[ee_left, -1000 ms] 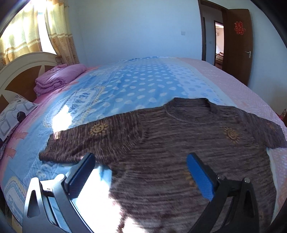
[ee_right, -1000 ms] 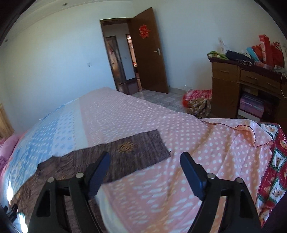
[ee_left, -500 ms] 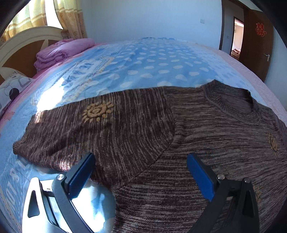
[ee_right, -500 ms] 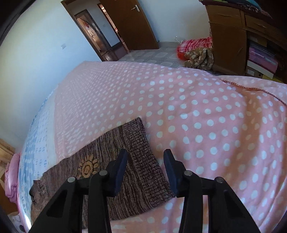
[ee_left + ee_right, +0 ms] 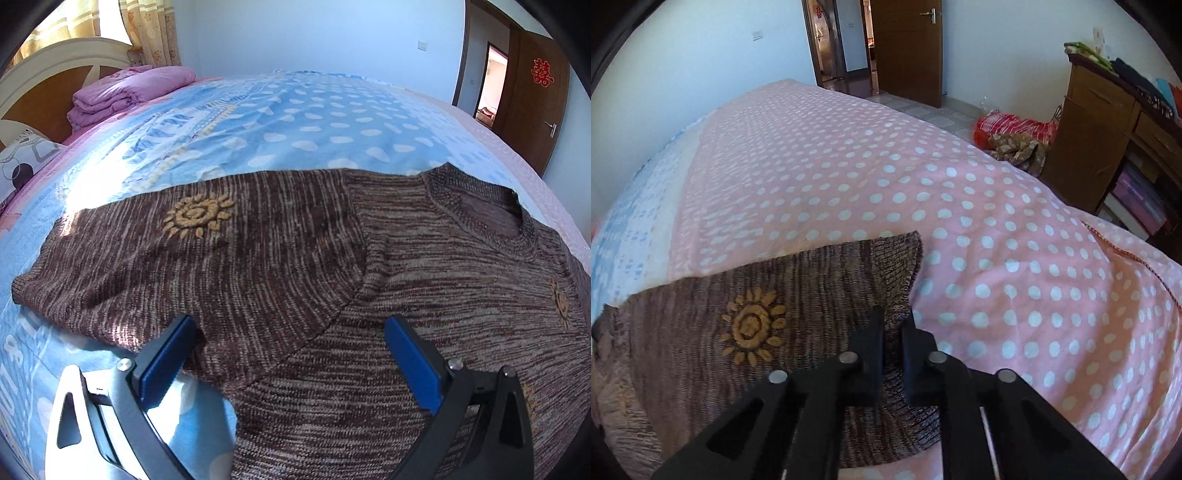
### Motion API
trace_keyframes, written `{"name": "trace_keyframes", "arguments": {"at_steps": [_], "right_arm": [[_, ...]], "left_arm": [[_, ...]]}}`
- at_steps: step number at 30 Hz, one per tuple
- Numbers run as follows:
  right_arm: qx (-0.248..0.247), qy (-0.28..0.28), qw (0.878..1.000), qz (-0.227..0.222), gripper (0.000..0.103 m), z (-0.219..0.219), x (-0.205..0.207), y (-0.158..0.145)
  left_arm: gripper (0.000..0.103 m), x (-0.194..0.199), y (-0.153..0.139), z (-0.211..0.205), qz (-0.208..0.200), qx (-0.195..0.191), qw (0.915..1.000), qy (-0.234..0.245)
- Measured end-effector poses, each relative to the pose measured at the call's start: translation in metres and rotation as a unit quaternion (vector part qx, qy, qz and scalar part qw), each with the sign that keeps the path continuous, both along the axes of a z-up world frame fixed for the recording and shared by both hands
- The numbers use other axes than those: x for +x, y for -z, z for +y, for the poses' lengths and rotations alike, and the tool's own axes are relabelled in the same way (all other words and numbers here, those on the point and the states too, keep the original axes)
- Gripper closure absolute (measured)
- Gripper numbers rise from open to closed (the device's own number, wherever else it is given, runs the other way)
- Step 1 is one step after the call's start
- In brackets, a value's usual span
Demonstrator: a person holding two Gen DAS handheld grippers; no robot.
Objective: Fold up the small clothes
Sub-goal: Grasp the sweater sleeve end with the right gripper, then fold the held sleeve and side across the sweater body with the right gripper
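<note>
Across both views stretches a wide bed [image 5: 295, 125] under a blue and pink dotted cover. On it, filling the lower half of the left-wrist frame, a brown marled knit sweater [image 5: 332, 280] with yellow sun embroidery lies flat. At lower centre, the left tongs [image 5: 290, 354] stand wide over its sleeve seam, pads off the knit. At lower centre of the right-wrist frame, the right tongs [image 5: 893, 332] have narrowed, pinching the sleeve cuff [image 5: 897, 266].

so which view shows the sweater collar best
The left wrist view: the collar lies open at upper right, its ribbed rim fully visible. The right wrist view shows only a sleeve with a sun motif, no collar.
</note>
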State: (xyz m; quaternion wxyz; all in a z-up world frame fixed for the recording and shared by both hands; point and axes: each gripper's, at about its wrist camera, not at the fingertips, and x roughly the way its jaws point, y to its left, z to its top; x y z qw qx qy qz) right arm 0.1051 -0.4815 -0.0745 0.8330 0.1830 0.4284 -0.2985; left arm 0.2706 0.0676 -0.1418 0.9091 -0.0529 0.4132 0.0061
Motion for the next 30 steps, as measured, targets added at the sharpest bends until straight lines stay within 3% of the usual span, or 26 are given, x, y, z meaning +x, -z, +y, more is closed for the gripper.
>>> {"name": "trace_keyframes", "arguments": {"at_steps": [6, 11, 15, 20, 24, 30], "right_arm": [[-0.050, -0.034, 0.998, -0.034, 0.097, 0.048, 0.010, -0.052], [-0.050, -0.100, 0.992, -0.056, 0.097, 0.124, 0.028, -0.092], [-0.042, -0.155, 0.984, -0.071, 0.097, 0.194, 0.049, -0.105], [-0.012, -0.210, 0.975, -0.070, 0.097, 0.279, 0.091, -0.089], [-0.007, -0.239, 0.969, -0.056, 0.097, 0.342, 0.117, -0.057], [-0.020, -0.267, 0.963, -0.027, 0.097, 0.395, 0.132, -0.005]], "left_arm": [[0.000, -0.003, 0.000, 0.002, -0.006, -0.005, 1.0000, 0.001], [0.000, -0.003, 0.000, 0.005, -0.012, -0.013, 0.9998, 0.002], [0.000, -0.004, 0.000, 0.006, -0.016, -0.016, 0.9997, 0.003], [0.000, -0.005, 0.000, 0.009, -0.021, -0.025, 0.9995, 0.005], [0.000, -0.005, 0.000, 0.009, -0.022, -0.025, 0.9994, 0.005], [0.000, -0.005, 0.001, 0.010, -0.022, -0.023, 0.9995, 0.005]]}}
